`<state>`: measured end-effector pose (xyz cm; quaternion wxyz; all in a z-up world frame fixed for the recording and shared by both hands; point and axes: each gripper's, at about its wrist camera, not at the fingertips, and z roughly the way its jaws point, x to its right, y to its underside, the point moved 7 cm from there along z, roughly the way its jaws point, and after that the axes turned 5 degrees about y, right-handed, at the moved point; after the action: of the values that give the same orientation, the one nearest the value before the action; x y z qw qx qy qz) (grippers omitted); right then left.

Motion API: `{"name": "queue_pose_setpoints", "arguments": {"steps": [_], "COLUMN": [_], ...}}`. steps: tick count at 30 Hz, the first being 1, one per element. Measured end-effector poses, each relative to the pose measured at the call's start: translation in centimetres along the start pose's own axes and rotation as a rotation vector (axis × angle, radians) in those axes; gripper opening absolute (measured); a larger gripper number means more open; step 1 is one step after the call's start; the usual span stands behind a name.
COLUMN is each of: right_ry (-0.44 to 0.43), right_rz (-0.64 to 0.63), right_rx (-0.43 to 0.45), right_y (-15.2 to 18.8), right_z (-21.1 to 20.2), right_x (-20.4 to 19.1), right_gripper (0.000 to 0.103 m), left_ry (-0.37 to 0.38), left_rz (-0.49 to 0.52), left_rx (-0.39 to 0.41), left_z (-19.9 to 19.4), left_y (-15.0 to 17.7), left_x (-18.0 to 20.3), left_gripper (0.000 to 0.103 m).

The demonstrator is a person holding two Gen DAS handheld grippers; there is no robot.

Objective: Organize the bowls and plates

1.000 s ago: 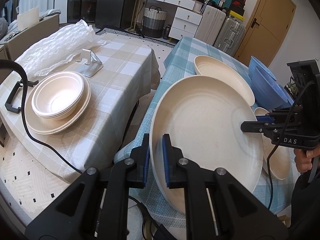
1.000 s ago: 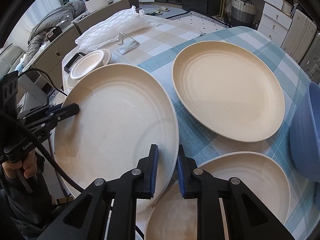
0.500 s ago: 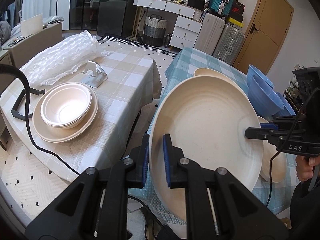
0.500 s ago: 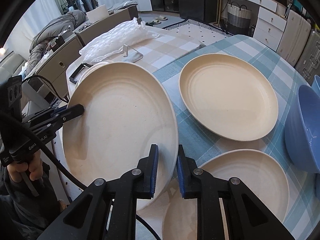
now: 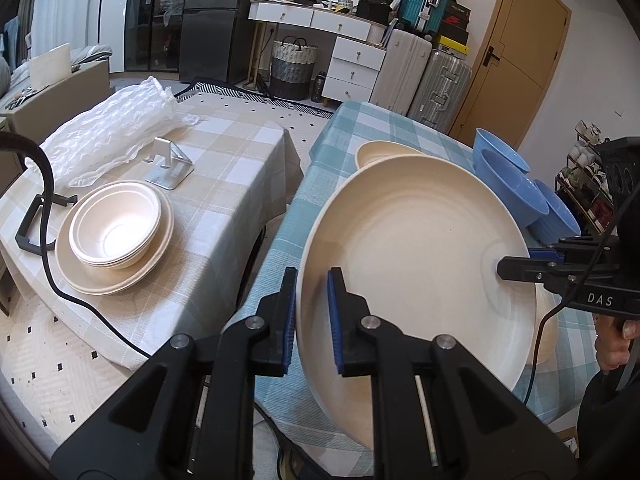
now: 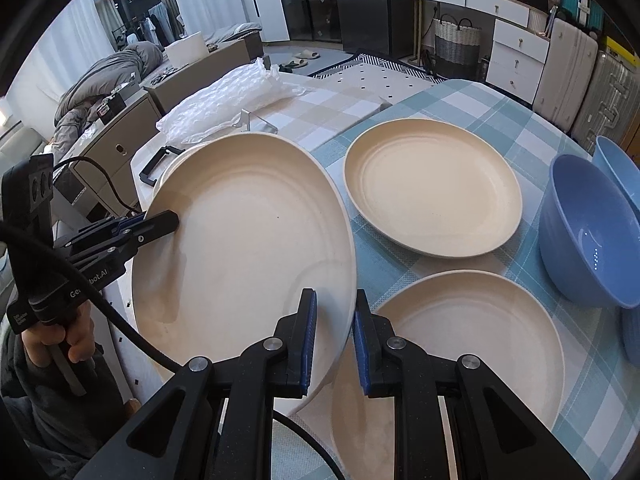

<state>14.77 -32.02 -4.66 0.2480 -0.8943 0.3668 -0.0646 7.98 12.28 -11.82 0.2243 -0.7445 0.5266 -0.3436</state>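
Tilting above the blue-checked table point(image 6: 472, 96), the large cream plate point(image 6: 248, 248) is pinched at opposite rims: left gripper point(image 5: 312, 316) at 9 o'clock, right gripper point(image 6: 334, 340) at 5 o'clock. Two cream plates point(image 6: 432, 184) lie at 2 and 4 o'clock; blue bowls point(image 6: 588, 232) at 3 o'clock.

Right gripper point(image 5: 516, 270) body: you can read "DAS" in pale capitals on its black side, seen from the left wrist view.
Left gripper point(image 6: 160, 222) body: you can read a partly hidden "Ge…bot.AI" in pale letters along its black side, seen from the right wrist view.
Small label beside it: print too small for you to read.
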Motion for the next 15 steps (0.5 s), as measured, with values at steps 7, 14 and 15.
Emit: {"name": "queue_pose_setpoints", "arguments": {"steps": [7,14,15], "right_ry": [0.027,0.047,0.049], "right_rz": [0.03,0.071,0.08], "right_rx": [0.003,0.023,0.028], "right_y": [0.8,1.9,2.1], "right_z": [-1.7,-3.4,-3.8], "right_x": [2.1,4.5,5.0], "right_gripper": [0.017,0.017,0.017], "left_ry": [0.022,0.027,0.029], "left_rz": [0.027,0.084,0.095], "left_rx": [0.0,0.01,0.01], "left_z": [0.1,0.0,-0.1], "left_y": [-0.1,-1.3,-1.5], "left_x": [2.9,6.7,7.3], "left_gripper": [0.011,0.011,0.011]}}
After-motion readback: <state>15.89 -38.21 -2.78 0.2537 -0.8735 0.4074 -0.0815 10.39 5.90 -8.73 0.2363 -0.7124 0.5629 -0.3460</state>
